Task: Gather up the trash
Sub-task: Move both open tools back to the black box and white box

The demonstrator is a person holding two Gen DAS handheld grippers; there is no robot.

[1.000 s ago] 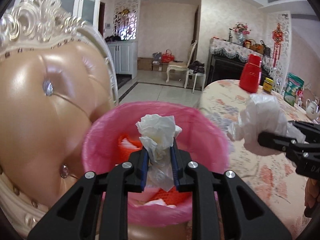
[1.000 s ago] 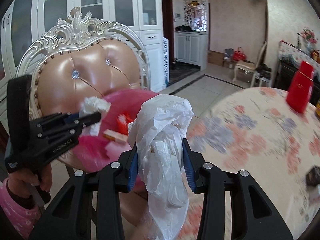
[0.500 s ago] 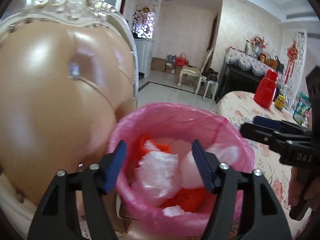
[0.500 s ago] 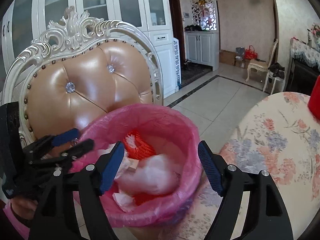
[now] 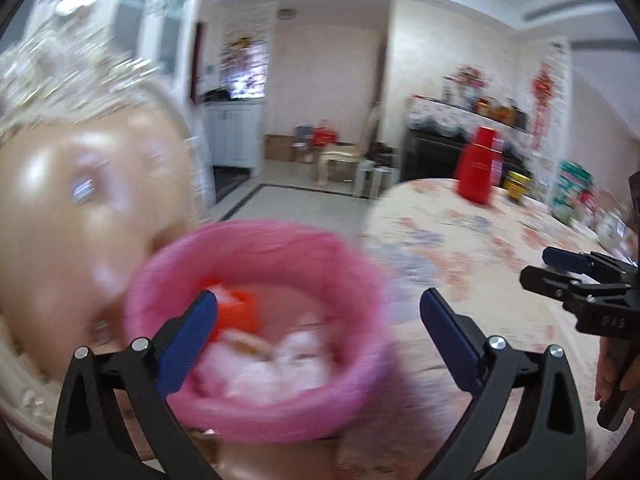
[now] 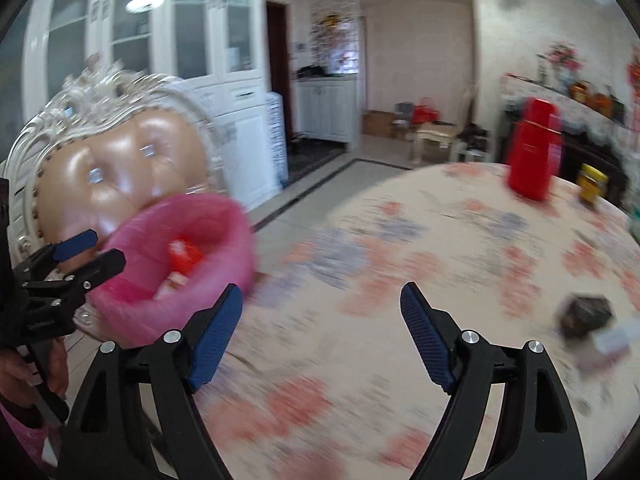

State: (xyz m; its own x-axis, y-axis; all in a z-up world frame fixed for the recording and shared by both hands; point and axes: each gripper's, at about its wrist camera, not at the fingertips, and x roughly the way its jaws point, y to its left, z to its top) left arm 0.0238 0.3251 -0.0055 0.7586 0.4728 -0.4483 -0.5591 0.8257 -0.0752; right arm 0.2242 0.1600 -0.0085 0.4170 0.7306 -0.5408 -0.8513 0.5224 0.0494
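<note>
Left wrist view: left claw (image 5: 318, 322) opening wide, empty, over the pink bin (image 5: 256, 320) holding trash; right claw (image 6: 322, 312), also opening, empty, faces the surface (image 6: 440, 240), likely seeking the dark scrap (image 6: 586, 316).

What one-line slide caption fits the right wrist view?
Right gripper, jaws opening and empty, over the floral tablecloth, pink-lined bin at left.

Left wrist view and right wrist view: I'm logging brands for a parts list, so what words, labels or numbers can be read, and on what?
"DAS": white letters on the black body of the right hand-held gripper, the only text that reads.
Left hand-held gripper: pale lettering on its body, too blurred to read.
Red jug, yellow-lidded jar, green bag: blurred, nothing readable.
</note>
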